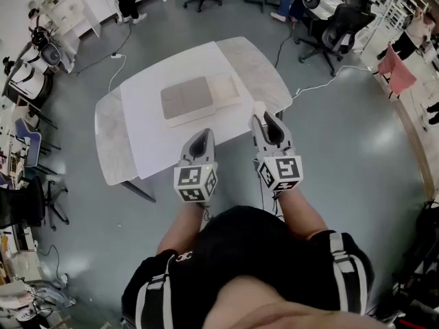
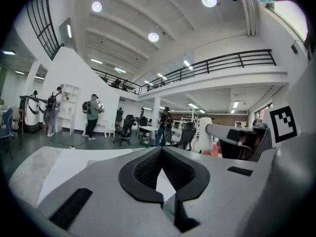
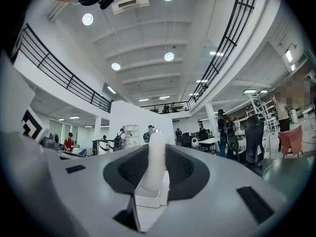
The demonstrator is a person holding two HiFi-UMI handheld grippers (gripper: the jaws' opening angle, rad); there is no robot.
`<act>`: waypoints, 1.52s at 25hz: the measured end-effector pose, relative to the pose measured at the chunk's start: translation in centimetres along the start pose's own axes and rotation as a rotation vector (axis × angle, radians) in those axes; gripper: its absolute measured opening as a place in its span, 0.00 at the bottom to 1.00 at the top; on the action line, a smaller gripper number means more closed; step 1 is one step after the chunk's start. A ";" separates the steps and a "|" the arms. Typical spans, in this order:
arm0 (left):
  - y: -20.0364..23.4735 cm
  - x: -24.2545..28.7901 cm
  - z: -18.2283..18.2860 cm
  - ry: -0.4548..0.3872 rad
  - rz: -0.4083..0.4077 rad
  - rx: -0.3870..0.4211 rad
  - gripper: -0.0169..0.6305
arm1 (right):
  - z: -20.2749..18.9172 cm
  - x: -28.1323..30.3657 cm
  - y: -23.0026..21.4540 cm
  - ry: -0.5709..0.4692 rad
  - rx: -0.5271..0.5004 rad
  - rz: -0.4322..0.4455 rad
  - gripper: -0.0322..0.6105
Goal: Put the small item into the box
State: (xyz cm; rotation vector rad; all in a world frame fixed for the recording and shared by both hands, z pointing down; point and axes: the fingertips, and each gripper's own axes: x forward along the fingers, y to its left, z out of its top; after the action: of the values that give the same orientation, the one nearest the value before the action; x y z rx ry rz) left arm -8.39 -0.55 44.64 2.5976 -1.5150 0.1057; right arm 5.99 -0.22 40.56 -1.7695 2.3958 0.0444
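We noted both grippers held up over the near edge of the table (image 1: 110, 139), side by side and close together, the person's forearms below them.

Right gripper (image 1: 265, 117): jaws part-way apart and clamped on the item (image 3: 154, 164), a small white piece with a rounded upright stem on a squarish base. The dark pads pressed on the stem from both sides, and its top stuck out past the jaw tips. From the head view the item hung above the table's near right part, to the right of the box (image 1: 186, 100) and clear of it, not inside.

Left gripper (image 2: 161, 151): jaws narrow, tips meeting, nothing between them; only a wedge of the white sheet (image 1: 154, 132) showed through the gap behind the tips.

The box lay flat on the sheet near the table's middle, a grey part to the left with a paler part touching it on the right. We could not tell whether the box stood open.

Round the table: grey floor, office chairs (image 1: 336, 29), a cable (image 1: 322, 84) on the floor, people standing at the far side of the room
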 end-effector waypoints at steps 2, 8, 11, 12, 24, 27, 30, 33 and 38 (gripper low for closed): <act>-0.4 -0.3 0.2 -0.003 -0.003 0.006 0.03 | 0.1 -0.4 0.2 0.000 -0.008 0.004 0.21; -0.9 -0.6 0.2 -0.004 0.002 0.011 0.03 | 0.3 -0.8 0.0 -0.010 0.026 0.013 0.21; -1.3 -0.4 0.4 -0.006 0.008 0.010 0.03 | 0.5 -0.8 -0.6 -0.005 0.034 0.021 0.21; -1.4 -0.3 0.4 -0.006 0.010 0.010 0.03 | 0.5 -0.8 -0.8 -0.005 0.031 0.023 0.21; -5.1 2.1 0.7 -0.025 0.046 0.013 0.03 | 1.0 -1.0 -4.3 -0.017 0.028 0.079 0.21; -6.5 2.6 0.4 -0.033 0.055 0.007 0.03 | 0.9 -1.5 -5.5 -0.018 0.025 0.098 0.21; -7.7 3.4 0.4 -0.034 0.055 0.013 0.03 | 0.9 -1.6 -6.7 -0.019 0.019 0.106 0.21; -8.0 4.1 0.6 -0.040 0.052 0.018 0.03 | 0.9 -1.5 -7.3 -0.019 0.016 0.105 0.21; -7.2 5.5 0.7 -0.050 0.045 0.012 0.03 | 0.1 -0.1 -7.7 -0.008 0.033 0.106 0.21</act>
State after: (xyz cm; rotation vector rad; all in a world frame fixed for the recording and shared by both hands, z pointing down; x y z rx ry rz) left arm 0.63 -1.89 44.12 2.5946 -1.5948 0.0546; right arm 13.39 -2.45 41.01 -1.6248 2.4681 0.0245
